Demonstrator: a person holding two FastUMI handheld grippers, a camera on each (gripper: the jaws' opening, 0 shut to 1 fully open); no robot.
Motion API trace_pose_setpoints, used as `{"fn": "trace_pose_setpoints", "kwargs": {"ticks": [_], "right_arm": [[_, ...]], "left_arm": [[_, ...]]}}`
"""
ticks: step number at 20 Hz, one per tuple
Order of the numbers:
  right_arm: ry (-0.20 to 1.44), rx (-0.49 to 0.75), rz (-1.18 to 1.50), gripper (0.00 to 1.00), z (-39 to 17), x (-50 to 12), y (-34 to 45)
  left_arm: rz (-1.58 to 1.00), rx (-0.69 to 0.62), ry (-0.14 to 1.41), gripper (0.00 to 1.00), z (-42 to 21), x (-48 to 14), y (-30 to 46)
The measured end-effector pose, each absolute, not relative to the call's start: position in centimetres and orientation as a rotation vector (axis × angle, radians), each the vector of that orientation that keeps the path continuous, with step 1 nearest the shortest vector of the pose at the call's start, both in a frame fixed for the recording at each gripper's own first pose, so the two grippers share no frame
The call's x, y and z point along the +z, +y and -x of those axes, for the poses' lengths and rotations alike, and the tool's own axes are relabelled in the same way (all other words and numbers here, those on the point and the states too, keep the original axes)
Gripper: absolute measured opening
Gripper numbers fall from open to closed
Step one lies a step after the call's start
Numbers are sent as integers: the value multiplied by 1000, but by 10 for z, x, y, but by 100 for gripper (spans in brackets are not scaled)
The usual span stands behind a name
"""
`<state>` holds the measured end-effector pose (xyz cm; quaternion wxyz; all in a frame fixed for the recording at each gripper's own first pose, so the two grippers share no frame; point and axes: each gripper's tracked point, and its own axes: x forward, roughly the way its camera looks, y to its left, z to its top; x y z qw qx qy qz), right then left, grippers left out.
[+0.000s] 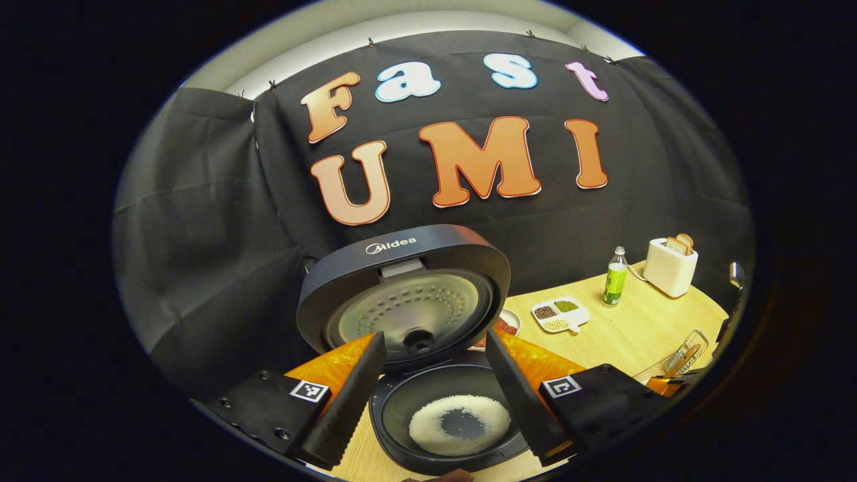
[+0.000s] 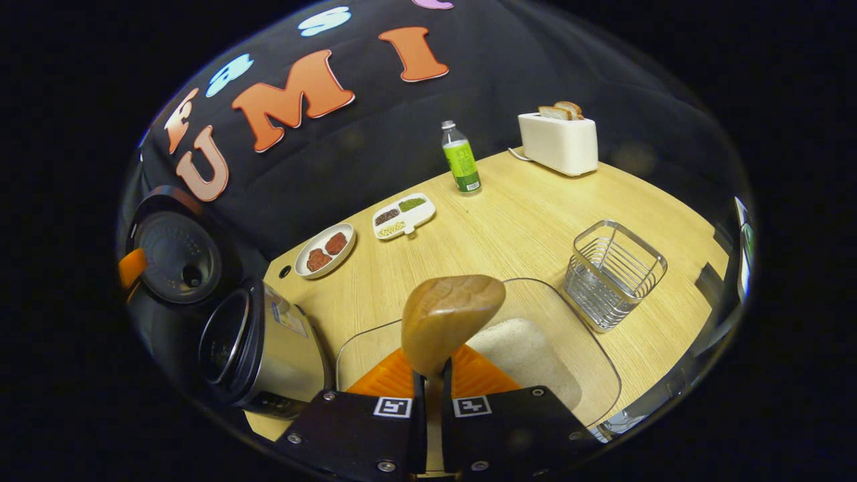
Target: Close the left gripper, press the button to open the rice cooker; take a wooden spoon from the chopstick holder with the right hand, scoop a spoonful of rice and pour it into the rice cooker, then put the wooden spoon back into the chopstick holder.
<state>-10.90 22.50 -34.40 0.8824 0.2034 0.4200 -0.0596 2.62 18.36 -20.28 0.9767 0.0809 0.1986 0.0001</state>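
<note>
The rice cooker stands open, lid tipped up and back, a ring of rice lying in the inner pot. The left gripper hovers over it with fingers spread wide, grasping nothing. The right gripper is clenched on the wooden spoon, whose handle runs straight out along the fingers, bowl pointing away over the glass dish of rice. The wire chopstick holder stands just beside that dish.
</note>
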Motion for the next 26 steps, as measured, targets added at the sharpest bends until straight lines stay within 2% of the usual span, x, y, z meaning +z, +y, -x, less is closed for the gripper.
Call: {"fn": "trace_pose_setpoints", "kwargs": {"ticks": [5, 6, 8, 9, 10, 11, 12, 13, 14, 15, 16, 17, 22, 23, 25, 26], "right_arm": [[919, -74, -523, 9, 107, -344, 235], [933, -64, -565, 8, 107, -346, 235], [957, -51, -645, 8, 105, -348, 235], [967, -39, -680, 8, 105, -348, 235], [976, -23, -718, 8, 105, -348, 237], [984, -7, -755, 8, 104, -348, 238], [992, 9, -779, 8, 103, -349, 239], [998, 22, -796, 8, 104, -350, 238], [1005, 35, -817, 8, 103, -350, 237], [1010, 40, -845, 8, 101, -352, 236], [1015, 42, -873, 8, 99, -353, 233], [1012, 46, -907, 8, 101, -353, 230], [987, 87, -1099, 8, 95, -345, 209], [983, 99, -1117, 8, 95, -342, 204], [970, 122, -1159, 8, 92, -334, 194], [958, 129, -1189, 8, 89, -328, 188]], "left_arm": [[-163, 15, 390, 93, -21, -199, 191], [-162, 20, 392, 100, -21, -200, 193], [-159, 30, 397, 100, -18, -202, 196], [-156, 36, 401, 93, -18, -203, 198], [-155, 41, 406, 93, -18, -203, 198], [-155, 45, 409, 100, -17, -204, 199], [-155, 47, 412, 93, -17, -205, 199], [-157, 47, 413, 100, -17, -205, 197], [-161, 46, 415, 93, -17, -204, 195], [-165, 44, 415, 100, -18, -204, 193], [-169, 41, 414, 100, -19, -203, 190], [-173, 38, 411, 93, -19, -201, 187], [-186, 25, 401, 93, -23, -193, 169], [-189, 22, 399, 100, -23, -192, 165], [-192, 19, 392, 100, -25, -188, 157], [-193, 19, 386, 93, -25, -185, 153]]}}
